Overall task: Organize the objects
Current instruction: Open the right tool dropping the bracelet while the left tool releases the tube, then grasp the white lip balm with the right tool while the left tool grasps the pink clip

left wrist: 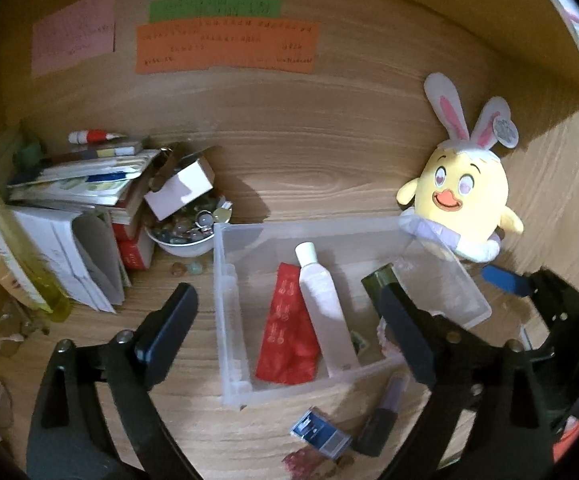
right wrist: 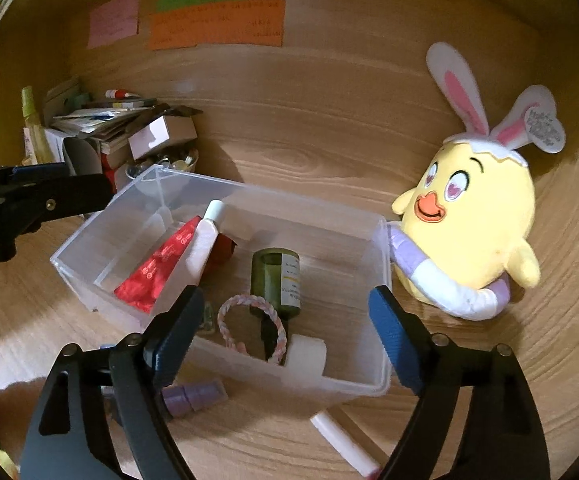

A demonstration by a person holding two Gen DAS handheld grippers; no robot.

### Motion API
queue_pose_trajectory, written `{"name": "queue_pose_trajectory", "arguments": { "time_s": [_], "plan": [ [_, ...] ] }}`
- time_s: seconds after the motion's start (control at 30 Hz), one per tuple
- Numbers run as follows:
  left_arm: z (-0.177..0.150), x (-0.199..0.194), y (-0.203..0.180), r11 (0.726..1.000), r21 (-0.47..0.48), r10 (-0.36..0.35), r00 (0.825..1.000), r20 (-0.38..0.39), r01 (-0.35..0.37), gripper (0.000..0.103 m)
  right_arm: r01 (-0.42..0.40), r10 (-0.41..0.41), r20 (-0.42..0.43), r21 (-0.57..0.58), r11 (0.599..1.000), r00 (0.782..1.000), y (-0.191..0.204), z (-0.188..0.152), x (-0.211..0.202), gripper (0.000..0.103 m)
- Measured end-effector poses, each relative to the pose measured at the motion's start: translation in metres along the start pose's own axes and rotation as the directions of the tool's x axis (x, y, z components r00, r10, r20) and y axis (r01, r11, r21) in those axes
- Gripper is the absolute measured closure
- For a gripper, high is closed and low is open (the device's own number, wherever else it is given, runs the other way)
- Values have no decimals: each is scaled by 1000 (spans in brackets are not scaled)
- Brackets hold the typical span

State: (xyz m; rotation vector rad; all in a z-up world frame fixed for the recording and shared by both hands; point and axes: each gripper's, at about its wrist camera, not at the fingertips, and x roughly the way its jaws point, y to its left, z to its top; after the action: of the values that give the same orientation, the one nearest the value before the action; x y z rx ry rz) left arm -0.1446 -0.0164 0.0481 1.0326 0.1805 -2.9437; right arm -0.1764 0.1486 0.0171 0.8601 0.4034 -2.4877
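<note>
A clear plastic bin (left wrist: 225,312) (right wrist: 377,312) sits on the wooden desk. It holds a white tube (left wrist: 325,304) (right wrist: 205,240), a red packet (left wrist: 287,328) (right wrist: 157,272), a green bottle (right wrist: 277,280), a braided ring (right wrist: 249,320) and a white block (right wrist: 305,356). My left gripper (left wrist: 289,320) is open above the bin's left half. My right gripper (right wrist: 285,328) is open above the bin's near side. A purple lipstick (left wrist: 385,412) (right wrist: 193,396), a blue sharpener (left wrist: 321,436) and a white stick (right wrist: 345,444) lie on the desk in front of the bin.
A yellow chick plush (left wrist: 461,196) (right wrist: 473,236) leans against the back wall right of the bin. A stack of books and papers (left wrist: 77,200) (right wrist: 93,128), a white box (left wrist: 181,192) and a bowl of stones (left wrist: 185,236) stand at the left.
</note>
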Motion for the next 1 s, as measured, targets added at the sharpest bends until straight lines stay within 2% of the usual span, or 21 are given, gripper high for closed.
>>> {"name": "queue_pose_trajectory", "arguments": {
  "time_s": [0.27, 0.37, 0.53, 0.73, 1.0],
  "plan": [
    [-18, -22, -8, 998, 57, 8, 1000, -8, -8, 5, -20, 19, 27, 24, 1000, 999, -11, -11, -32, 19],
    [-27, -28, -12, 995, 92, 31, 1000, -4, -30, 5, -12, 11, 39, 33, 999, 999, -15, -17, -45, 19],
    [-44, -31, -12, 994, 105, 27, 999, -35, -23, 4, 16, -17, 35, 33, 999, 999, -20, -30, -56, 18],
    [-69, -20, 1, 997, 69, 31, 993, -118, -23, 4, 48, -47, -12, 54, 997, 999, -31, -52, -56, 18],
    [-98, -2, 10, 998, 49, 39, 977, -211, -29, 4, 66, -52, -119, 116, 991, 992, -49, -88, -41, 18]
  ]
}}
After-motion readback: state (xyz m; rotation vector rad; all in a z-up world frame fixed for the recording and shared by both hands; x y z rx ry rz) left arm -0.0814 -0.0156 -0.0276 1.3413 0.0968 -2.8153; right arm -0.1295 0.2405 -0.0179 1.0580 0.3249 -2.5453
